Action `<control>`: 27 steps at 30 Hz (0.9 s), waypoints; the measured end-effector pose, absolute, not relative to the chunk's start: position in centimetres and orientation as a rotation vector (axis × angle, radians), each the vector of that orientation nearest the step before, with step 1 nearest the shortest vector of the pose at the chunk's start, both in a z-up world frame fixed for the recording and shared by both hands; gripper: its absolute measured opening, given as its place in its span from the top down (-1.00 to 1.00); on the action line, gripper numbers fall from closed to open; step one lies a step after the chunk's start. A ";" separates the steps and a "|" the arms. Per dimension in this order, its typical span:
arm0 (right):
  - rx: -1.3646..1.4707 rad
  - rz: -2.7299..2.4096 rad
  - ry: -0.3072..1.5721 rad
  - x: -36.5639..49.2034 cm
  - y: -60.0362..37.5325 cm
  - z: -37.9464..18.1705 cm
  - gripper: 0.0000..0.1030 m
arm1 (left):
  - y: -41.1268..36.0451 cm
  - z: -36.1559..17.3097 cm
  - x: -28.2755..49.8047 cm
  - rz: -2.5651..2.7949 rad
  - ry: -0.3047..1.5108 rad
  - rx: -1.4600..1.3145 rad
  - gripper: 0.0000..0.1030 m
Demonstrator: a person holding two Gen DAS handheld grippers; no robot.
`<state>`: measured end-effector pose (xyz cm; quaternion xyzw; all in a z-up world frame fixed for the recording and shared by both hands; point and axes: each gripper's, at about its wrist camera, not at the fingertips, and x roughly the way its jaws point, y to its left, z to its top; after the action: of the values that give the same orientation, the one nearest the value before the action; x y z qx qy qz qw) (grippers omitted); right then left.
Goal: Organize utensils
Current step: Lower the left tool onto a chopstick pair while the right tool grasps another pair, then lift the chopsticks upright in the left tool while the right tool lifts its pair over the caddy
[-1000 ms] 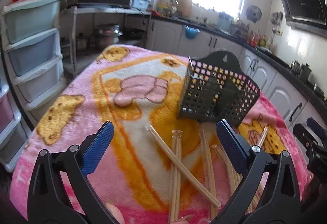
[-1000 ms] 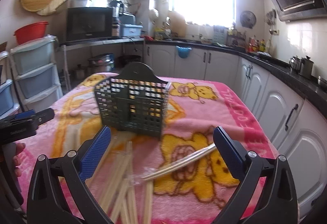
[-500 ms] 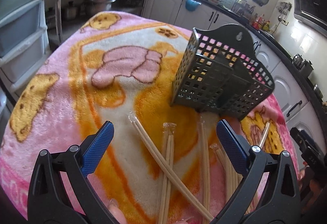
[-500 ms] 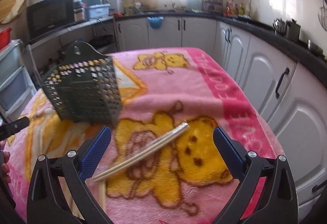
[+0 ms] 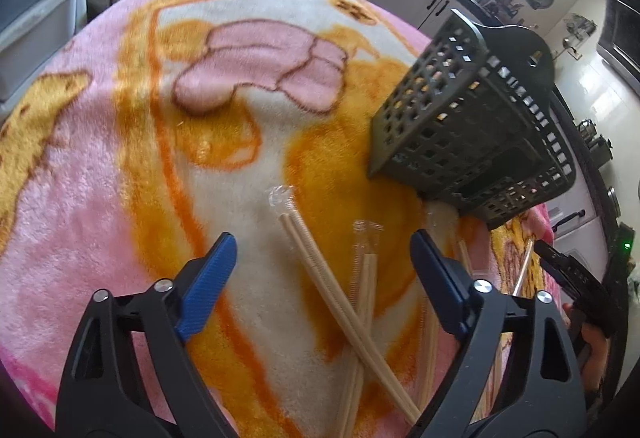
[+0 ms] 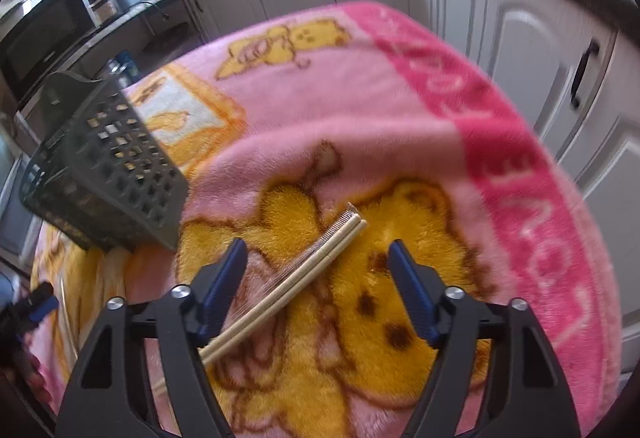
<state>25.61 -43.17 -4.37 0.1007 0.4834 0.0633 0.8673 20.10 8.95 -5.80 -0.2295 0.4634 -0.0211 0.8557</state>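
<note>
Both pairs of my jaws are standing spread wide and holding nothing: my left gripper (image 5: 322, 278) is hanging over crossed chopsticks, and my right gripper (image 6: 316, 284) is hanging over a separate pair.

Under everything, a plush pink blanket (image 5: 80, 166) with yellow bears is covering the worktop. On it, a dark perforated utensil basket (image 5: 472, 126) is sitting upright, its rounded back tab rising above the rim. Light is showing through the square holes, and I am seeing no utensil inside it, though part of its interior is hidden from me. In the right wrist view the basket (image 6: 108, 166) is sitting to the left of my jaws, well apart from the pair below them.

Several pairs of pale wooden chopsticks are lying loose on the blanket in front of the basket, each in a clear plastic sleeve. One wrapped pair (image 5: 320, 278) is running diagonally across a second wrapped pair (image 5: 366, 286), touching it where they cross. More pairs are lying to the right, partly hidden behind my right-hand jaw.

The lone wrapped pair (image 6: 296, 278) is lying slantwise on a yellow bear, its sleeve glinting at the upper end.
</note>
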 end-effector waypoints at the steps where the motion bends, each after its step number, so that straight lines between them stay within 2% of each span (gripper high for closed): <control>1: 0.225 0.131 1.026 25.9 -43.3 -4.6 -0.21 | 9.1 -5.9 20.1 -0.045 0.977 -0.490 -0.46; 6: 0.275 0.110 1.053 27.0 -43.7 -5.2 -0.02 | 9.7 -6.2 20.5 -0.056 0.985 -0.518 -0.32; 8: 0.299 0.105 1.055 27.3 -44.1 -5.2 0.15 | 9.9 -6.4 20.9 -0.053 0.989 -0.526 -0.21; 9: 0.308 0.102 1.056 27.5 -44.3 -5.2 0.21 | 9.9 -6.4 21.1 -0.048 0.992 -0.525 -0.09; 11: 0.327 0.100 1.058 27.8 -44.7 -5.2 0.52 | 10.0 -6.4 21.3 -0.035 1.005 -0.513 0.09; 12: 0.337 0.105 1.056 27.9 -44.9 -5.2 0.59 | 10.1 -6.5 21.4 -0.029 1.008 -0.508 0.23; 16: 0.358 0.119 1.053 28.0 -45.2 -5.3 0.67 | 10.5 -6.7 21.9 -0.005 1.024 -0.486 0.67; 22: 0.407 0.161 1.028 27.7 -45.6 -5.0 0.76 | 10.9 -6.8 21.7 -0.032 1.010 -0.484 0.82; 27: 0.431 0.221 0.991 27.1 -45.7 -3.7 0.77 | 11.0 -5.6 21.3 -0.096 0.965 -0.502 0.84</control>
<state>27.08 -45.74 -3.71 0.2047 0.4706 0.1048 0.8518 21.34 10.98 -5.63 -0.2386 0.4589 -0.0456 0.8547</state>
